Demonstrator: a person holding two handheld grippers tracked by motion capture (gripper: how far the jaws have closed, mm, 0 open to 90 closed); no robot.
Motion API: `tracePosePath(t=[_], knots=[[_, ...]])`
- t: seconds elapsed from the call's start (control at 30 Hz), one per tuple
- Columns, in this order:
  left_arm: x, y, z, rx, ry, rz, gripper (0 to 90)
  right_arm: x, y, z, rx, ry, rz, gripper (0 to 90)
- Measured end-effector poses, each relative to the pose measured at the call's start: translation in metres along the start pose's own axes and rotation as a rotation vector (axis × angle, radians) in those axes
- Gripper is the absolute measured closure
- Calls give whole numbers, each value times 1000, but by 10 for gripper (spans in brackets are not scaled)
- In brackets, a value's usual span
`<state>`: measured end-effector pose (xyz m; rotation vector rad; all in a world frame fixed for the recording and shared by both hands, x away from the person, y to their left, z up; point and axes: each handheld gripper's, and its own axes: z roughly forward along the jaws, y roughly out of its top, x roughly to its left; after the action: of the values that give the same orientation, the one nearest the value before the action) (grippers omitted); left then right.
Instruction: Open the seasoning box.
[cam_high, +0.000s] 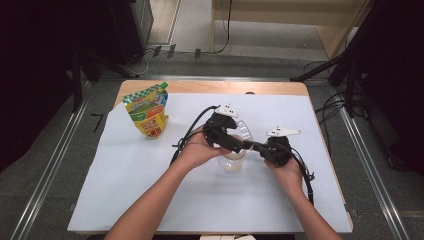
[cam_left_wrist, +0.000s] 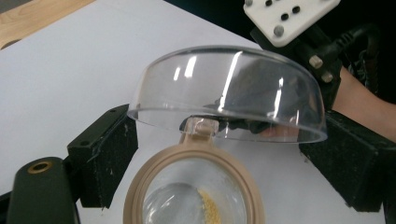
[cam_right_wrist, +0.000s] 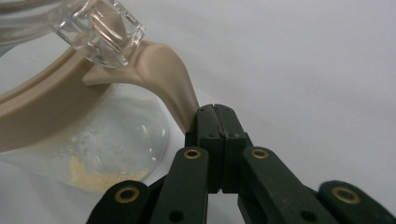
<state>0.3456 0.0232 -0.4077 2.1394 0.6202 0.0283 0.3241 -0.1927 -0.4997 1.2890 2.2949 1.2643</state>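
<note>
Both tongs work on one round clear glass jar (cam_high: 233, 159) with a tan rubber ring (cam_left_wrist: 140, 184) near the middle of the bench. Left tongs (cam_high: 235, 138) are spread wide and squeeze the sides of the clear dome lid (cam_left_wrist: 229, 88), which sits tipped up over the jar's mouth. Right tongs (cam_right_wrist: 217, 122) are closed tight and pinch the tan tab (cam_right_wrist: 170, 84) of the ring. Some yellow powder (cam_right_wrist: 100, 175) lies in the jar. White paper (cam_high: 150, 200) covers the wooden bench (cam_high: 210, 87). A green and yellow pouch (cam_high: 147, 110) stands well apart, at the far left.
</note>
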Motion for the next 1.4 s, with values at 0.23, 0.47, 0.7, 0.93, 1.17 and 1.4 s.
tracePosePath(t=[0.23,0.47,0.7,0.93,1.17,1.4], knots=[[1,6,9,-6,-33,-18,125,0,0,-1,7,4,-3,900],[3,12,15,19,-64,-40,122,0,-1,-1,3,8,1,900],[2,14,19,26,-61,-44,105,0,-1,-1,0,10,-5,900],[3,15,12,23,-68,-47,95,0,-2,-1,-5,11,-2,900],[1,15,2,28,-67,-45,87,-2,-2,-2,-9,-2,4,900],[0,8,-13,37,-75,-33,94,-3,-4,-12,-13,0,18,877]])
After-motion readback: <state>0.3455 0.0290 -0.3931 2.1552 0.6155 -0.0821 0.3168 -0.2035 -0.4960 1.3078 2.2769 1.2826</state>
